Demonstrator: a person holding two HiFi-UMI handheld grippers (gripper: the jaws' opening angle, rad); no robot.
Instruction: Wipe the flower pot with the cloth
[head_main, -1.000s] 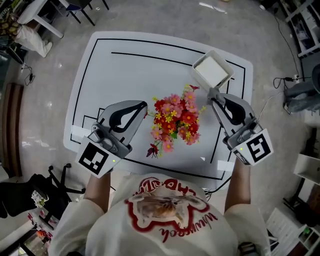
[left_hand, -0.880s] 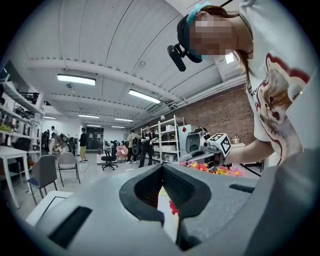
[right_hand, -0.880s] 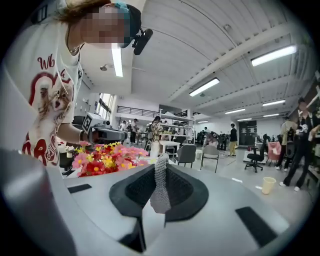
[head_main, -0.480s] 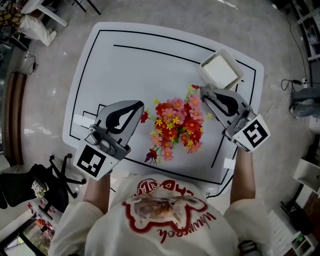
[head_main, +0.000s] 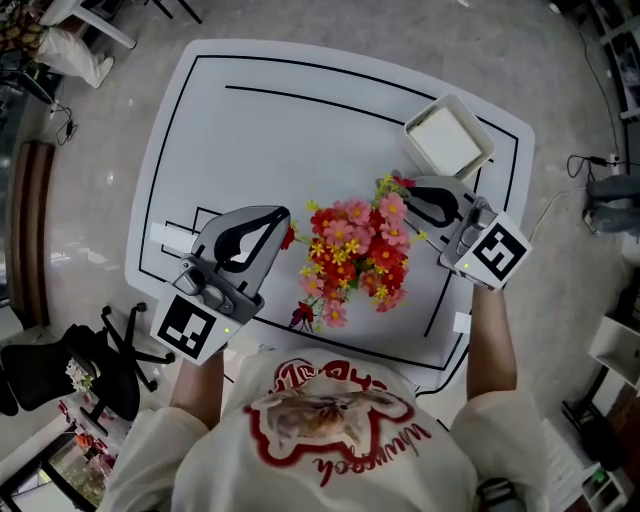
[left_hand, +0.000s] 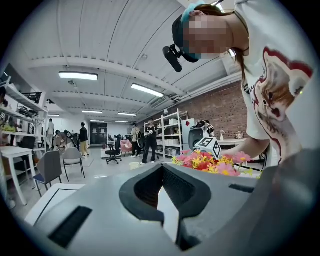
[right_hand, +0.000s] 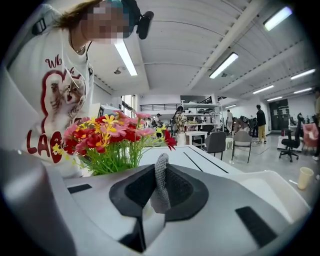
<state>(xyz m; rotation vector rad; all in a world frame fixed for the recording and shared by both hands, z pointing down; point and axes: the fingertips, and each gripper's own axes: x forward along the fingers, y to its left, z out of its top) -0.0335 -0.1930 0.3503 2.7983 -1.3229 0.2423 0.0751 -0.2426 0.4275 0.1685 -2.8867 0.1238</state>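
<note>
White bench (head_main: 260, 140) with black lines, seen from above. A bunch of red, pink and yellow flowers (head_main: 350, 255) stands near the middle of it, towards the near edge. The flower pot lies under the blooms and no view shows it; the right gripper view gives only green stems below the flowers. Right gripper (head_main: 408, 190) is right of the bunch, tips in at the edge of the blooms, marker cube (head_main: 497, 252) at its rear. Its fingers are clamped on the cloth (right_hand: 160, 182), a grey knitted fold that stands up between them. Can't tell if the cloth touches the pot. Left gripper (head_main: 283, 225) is on the other side of the bunch, tips just beside the outer red blooms. Its fingers are drawn together and nothing is between them; only a sliver of white bench shows through the slit. A white square tray (head_main: 483, 148) sits at the far right corner of the bench, just beyond the right gripper. Behind, in the gripper views: a workshop hall, chairs (left_hand: 49, 167), shelving (left_hand: 170, 132), people standing (left_hand: 83, 137).
</note>
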